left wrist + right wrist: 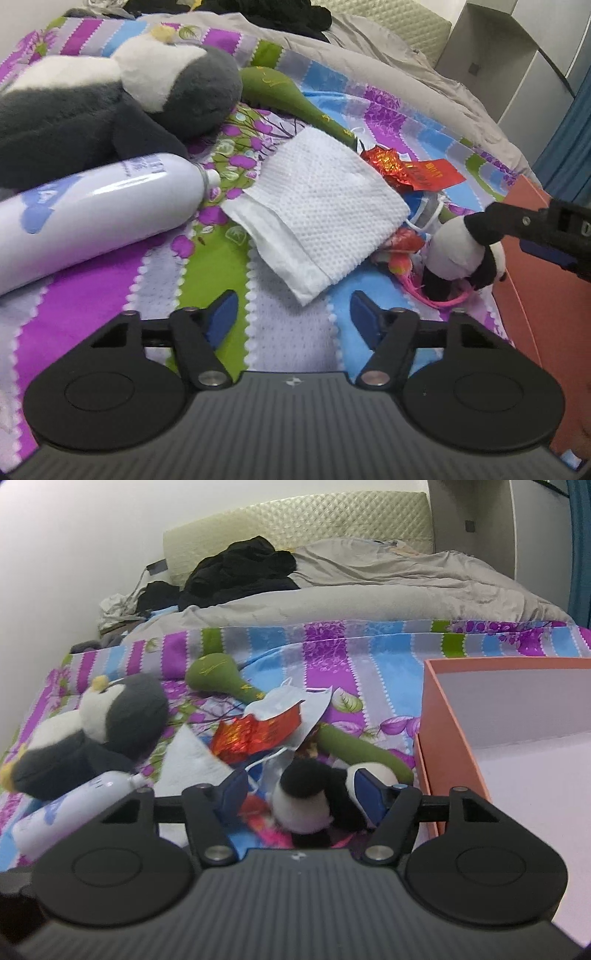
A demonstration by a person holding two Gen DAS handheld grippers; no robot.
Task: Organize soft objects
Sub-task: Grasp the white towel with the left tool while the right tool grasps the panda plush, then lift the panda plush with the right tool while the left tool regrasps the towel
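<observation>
A striped floral bedspread [369,646] is covering a bed beside a white wall, a grey duvet [369,590] lying bunched behind. The left tool [293,314] is hovering with jaws apart and nothing between them before a white towel [317,206]. The right tool [303,794] is straddling a small panda plush [314,801], one pad touching it, next to an orange box [443,738].

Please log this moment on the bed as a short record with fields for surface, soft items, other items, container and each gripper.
surface: striped floral bedsheet
soft items: grey-and-white plush; small panda plush; green stuffed toy; white folded towel
other items: white spray bottle; red foil wrapper
container: orange box, open, at the right
left gripper: fingers apart above bare sheet, near the towel's corner
right gripper: fingers either side of the small panda plush; contact unclear
</observation>
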